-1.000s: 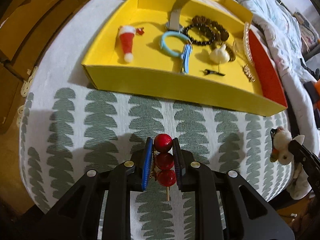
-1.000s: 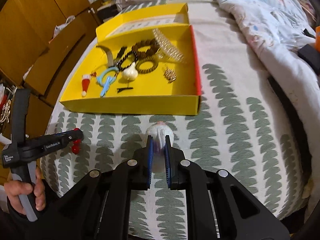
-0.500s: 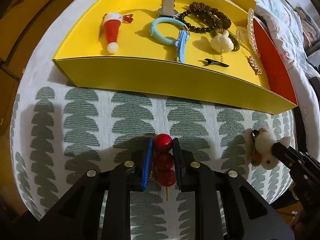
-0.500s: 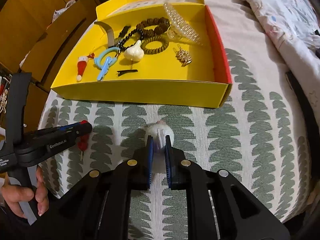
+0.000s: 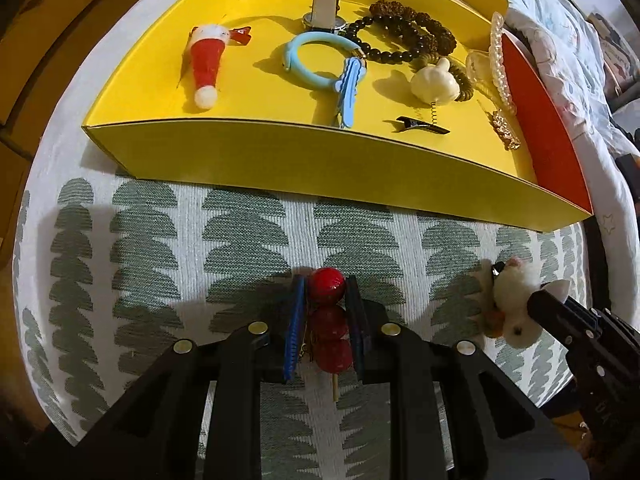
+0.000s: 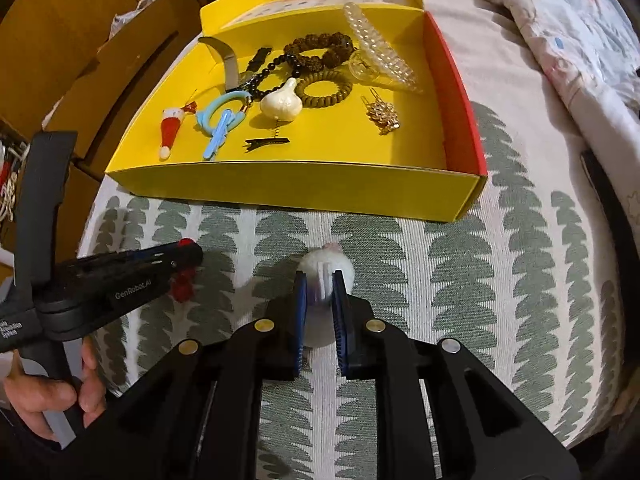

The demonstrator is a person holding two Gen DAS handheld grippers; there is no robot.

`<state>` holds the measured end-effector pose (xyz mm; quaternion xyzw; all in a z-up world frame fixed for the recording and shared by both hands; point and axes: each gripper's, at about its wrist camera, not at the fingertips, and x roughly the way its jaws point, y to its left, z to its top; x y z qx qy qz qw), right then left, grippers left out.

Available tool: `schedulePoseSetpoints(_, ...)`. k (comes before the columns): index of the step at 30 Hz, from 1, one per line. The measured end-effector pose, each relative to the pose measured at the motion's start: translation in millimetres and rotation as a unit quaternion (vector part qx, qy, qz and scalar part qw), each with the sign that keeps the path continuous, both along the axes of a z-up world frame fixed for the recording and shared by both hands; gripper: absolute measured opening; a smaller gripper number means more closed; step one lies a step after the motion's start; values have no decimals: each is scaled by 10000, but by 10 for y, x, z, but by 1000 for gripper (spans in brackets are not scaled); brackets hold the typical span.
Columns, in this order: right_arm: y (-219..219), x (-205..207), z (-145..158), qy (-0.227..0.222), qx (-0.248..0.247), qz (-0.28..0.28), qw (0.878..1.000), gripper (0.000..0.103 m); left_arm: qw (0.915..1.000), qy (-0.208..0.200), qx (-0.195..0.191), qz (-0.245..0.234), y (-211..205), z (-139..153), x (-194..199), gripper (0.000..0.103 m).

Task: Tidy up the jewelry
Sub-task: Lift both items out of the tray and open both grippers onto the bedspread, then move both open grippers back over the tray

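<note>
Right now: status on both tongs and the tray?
Left tongs shut on red bead clip. Right tongs opening, fluffy white clip between pads. Yellow tray ahead, nothing blocking.

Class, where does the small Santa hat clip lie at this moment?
The Santa hat clip lies inside the yellow tray, at its left end in both wrist views, just left of the blue ring.

A bed with a green-patterned white cover carries a yellow tray; a rumpled quilt lies beside it.
</note>
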<state>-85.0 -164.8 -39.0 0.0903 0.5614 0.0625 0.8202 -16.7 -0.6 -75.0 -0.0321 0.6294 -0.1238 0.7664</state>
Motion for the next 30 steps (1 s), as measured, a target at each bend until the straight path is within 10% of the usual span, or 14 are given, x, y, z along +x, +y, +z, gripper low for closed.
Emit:
schedulePoseSetpoints(3,-9,-9,94,-142,-57,-45,9999,23,9999,6,-102,-43,-10,64,27,22)
schedulePoseSetpoints(7,-41,-10,247,-329,-11,-80,9994,49,9997,-122,-178,-74,-21,207,20,57)
schedulePoseSetpoints(21,-10,473,748,-1083,365,-77,9934,54,9951,-791,-572,133,391,940,402,57)
schedulePoseSetpoints(30,59,1045,395,-749,612,-134,9952,54,9992,-308,-251,105,348,608,1029,57)
